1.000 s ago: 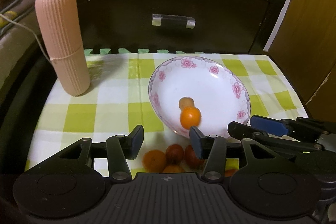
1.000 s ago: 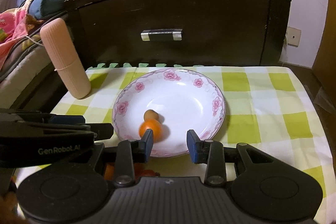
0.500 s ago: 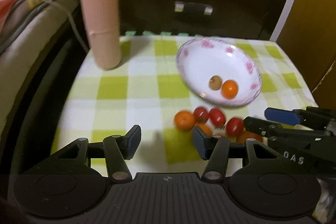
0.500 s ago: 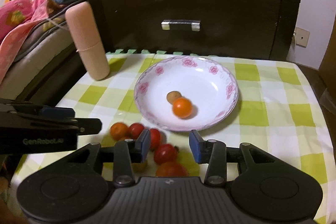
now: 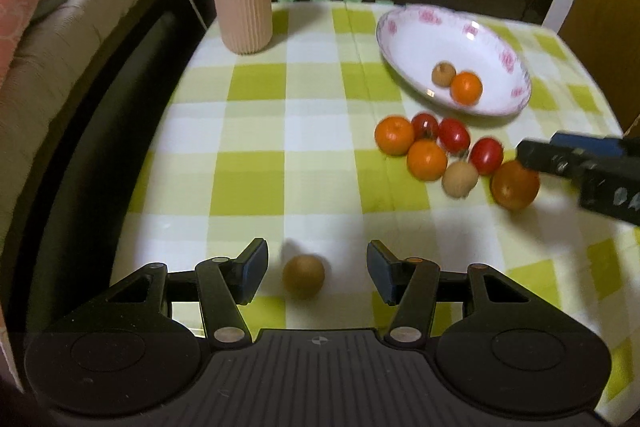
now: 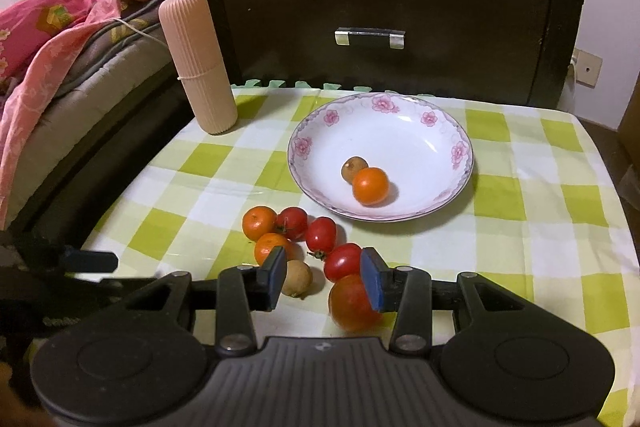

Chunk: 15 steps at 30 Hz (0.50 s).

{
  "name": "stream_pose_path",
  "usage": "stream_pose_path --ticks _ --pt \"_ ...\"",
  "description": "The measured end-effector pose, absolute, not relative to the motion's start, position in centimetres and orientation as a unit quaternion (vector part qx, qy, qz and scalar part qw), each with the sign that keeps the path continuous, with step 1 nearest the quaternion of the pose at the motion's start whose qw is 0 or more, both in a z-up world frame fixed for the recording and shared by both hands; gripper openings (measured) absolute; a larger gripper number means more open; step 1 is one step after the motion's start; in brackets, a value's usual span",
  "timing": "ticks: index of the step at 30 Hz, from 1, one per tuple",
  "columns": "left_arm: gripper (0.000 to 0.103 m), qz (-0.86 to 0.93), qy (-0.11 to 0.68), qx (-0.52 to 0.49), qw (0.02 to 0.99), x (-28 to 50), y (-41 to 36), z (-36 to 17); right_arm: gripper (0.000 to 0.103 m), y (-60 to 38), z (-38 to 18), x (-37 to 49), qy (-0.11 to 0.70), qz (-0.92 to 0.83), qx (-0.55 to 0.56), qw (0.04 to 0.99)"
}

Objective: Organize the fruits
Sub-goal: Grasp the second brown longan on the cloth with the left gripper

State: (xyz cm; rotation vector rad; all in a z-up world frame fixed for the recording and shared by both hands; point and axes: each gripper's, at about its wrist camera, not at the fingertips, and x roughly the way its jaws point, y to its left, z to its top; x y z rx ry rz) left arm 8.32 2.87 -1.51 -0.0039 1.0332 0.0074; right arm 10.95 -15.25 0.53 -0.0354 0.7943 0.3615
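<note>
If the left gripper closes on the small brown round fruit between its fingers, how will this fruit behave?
The brown fruit looks round and smooth, so it may roll on the checked cloth if nudged off-centre. It seems small and probably light. The left gripper stands open around it, untouching.

I see a white floral plate [image 6: 452, 183] at frame centre holding one small orange [image 6: 370, 185] touching a brown longan [image 6: 353, 168]. Below-left, oranges, cherry tomatoes [image 6: 321, 234] and a longan cluster on the cloth; another longan [image 5: 303, 275] lies alone, lower centre.
</note>
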Motion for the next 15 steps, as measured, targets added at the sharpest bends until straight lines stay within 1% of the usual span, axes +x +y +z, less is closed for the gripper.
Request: stream_pose_path --ticks 3,6,9,11,15 --pt "0.057 0.011 0.500 0.006 0.866 8.4 2.8 -2.3 0.039 -15.4 0.6 10.7 0.385 0.174 -0.017 0.906" --pt "0.050 0.016 0.507 0.012 0.862 8.4 2.8 -2.8 0.039 -15.7 0.6 10.5 0.386 0.173 -0.016 0.906" --pt "0.047 0.017 0.509 0.014 0.861 8.4 2.7 -3.1 0.039 -15.9 0.5 10.5 0.387 0.172 -0.014 0.906" --pt "0.039 0.019 0.514 0.015 0.858 8.5 2.7 -3.3 0.039 -16.1 0.4 10.6 0.388 0.170 -0.012 0.906" --pt "0.035 0.024 0.518 0.007 0.855 8.5 2.9 -3.5 0.039 -16.5 0.2 10.7 0.391 0.166 -0.008 0.906"
